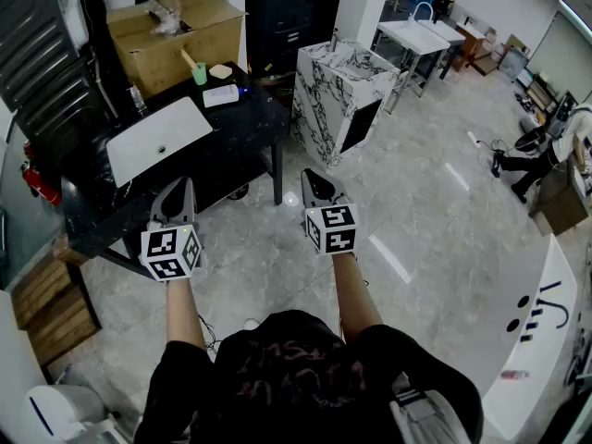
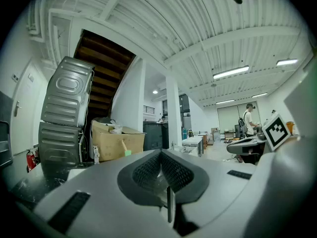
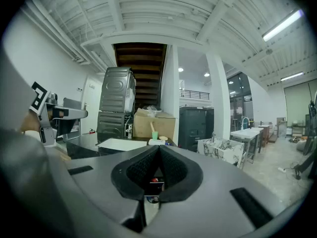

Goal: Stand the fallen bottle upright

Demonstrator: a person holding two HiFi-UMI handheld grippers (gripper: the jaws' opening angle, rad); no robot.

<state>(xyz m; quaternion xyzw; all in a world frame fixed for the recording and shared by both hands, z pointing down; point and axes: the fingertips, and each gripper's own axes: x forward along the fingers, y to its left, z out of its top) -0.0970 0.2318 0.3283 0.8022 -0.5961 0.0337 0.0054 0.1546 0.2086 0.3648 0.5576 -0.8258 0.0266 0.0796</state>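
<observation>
A small white bottle-like thing (image 1: 220, 94) lies flat on the far end of the black table (image 1: 231, 137), beside a green cup (image 1: 199, 73). In the right gripper view it shows as a low white shape (image 3: 156, 142) under that green cup (image 3: 154, 135). Both grippers hang over the floor, well short of it. My left gripper (image 1: 178, 192) is near the table's front edge, shut and empty. My right gripper (image 1: 319, 183) is to the right of the table, also shut with nothing in it. The left gripper (image 2: 161, 152) and the right gripper (image 3: 159, 150) each show their jaws pressed together.
A white rectangular slab (image 1: 159, 140) lies on the table. A cardboard box (image 1: 176, 35) stands behind it and a dented metal cabinet (image 2: 64, 118) at the left. A marble-patterned cabinet (image 1: 342, 86) and a white sink stand (image 1: 421, 35) are to the right. A person (image 2: 248, 119) stands far off.
</observation>
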